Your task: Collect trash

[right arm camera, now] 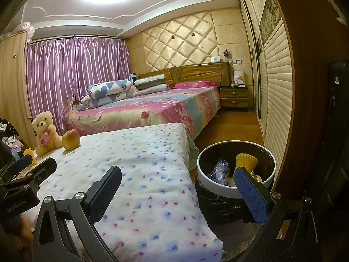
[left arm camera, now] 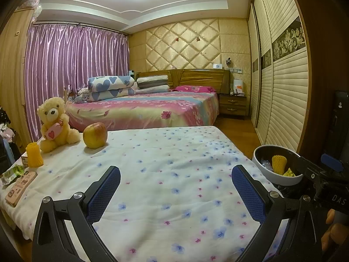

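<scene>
Left gripper (left arm camera: 175, 187): jaws spread wide, nothing between the blue pads (left arm camera: 104, 193); it hangs over the flowered cloth (left arm camera: 174, 152) that covers the table. Right gripper (right arm camera: 177, 191): jaws likewise spread and empty, left finger over the cloth's right edge, right finger in front of the bin's rim.

Bin (right arm camera: 218, 187): white rim, black liner, on the floor just beside the table's right side. Inside: a yellow foam net (right arm camera: 245, 160) standing upright, a crumpled clear wrapper (right arm camera: 220, 170), and a small yellow scrap partly hidden by the right finger.

Trash on the table, far left edge: a second yellow foam net (left arm camera: 33, 158) upright, a green-and-white wrapper (left arm camera: 12, 173) and a flat pink box (left arm camera: 20, 185) just beside it.

Also on the cloth: an apple (left arm camera: 95, 135) next to a teddy bear (left arm camera: 55, 123) at the far left corner. A bed (left arm camera: 152, 109) stands beyond the table.
</scene>
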`<state>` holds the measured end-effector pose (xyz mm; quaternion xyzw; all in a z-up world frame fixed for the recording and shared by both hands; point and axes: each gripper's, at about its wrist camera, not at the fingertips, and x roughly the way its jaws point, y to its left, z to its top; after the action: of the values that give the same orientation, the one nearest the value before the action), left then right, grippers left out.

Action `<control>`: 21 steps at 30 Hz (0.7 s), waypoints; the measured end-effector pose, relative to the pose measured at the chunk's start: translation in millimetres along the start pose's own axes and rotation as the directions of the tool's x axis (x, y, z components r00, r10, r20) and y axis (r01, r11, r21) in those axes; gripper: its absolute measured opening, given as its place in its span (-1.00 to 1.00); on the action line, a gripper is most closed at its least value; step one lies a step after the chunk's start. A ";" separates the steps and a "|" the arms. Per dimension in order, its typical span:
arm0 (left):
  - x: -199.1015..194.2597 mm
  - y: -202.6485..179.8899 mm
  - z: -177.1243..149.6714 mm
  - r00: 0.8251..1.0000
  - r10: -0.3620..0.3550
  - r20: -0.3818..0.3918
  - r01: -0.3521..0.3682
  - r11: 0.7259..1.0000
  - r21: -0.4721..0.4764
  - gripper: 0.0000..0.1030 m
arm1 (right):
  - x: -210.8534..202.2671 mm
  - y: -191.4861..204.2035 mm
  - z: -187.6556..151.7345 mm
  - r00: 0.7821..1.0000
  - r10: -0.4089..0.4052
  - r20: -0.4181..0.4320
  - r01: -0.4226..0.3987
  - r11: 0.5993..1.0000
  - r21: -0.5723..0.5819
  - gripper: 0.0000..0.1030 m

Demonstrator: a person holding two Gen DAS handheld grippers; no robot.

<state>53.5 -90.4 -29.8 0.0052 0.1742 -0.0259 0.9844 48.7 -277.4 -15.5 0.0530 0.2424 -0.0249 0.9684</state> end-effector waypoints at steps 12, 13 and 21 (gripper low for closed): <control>1.0 1.6 0.8 1.000 -0.010 -0.004 0.011 1.000 0.003 0.99 | -0.3 -0.1 0.9 1.000 0.000 -0.001 0.000 1.000 0.000 1.00; 1.1 1.6 0.9 1.000 -0.010 -0.004 0.010 1.000 0.003 0.99 | -0.3 -0.2 1.0 1.000 0.000 -0.001 0.000 1.000 0.000 1.00; 1.9 1.4 0.4 1.000 -0.013 -0.003 0.013 1.000 0.006 0.99 | -0.4 -0.1 0.4 1.000 0.000 0.001 0.000 1.000 0.001 1.00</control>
<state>55.4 -89.0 -30.1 0.0069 0.1755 -0.0326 0.9839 48.5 -277.5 -14.9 0.0534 0.2421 -0.0248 0.9685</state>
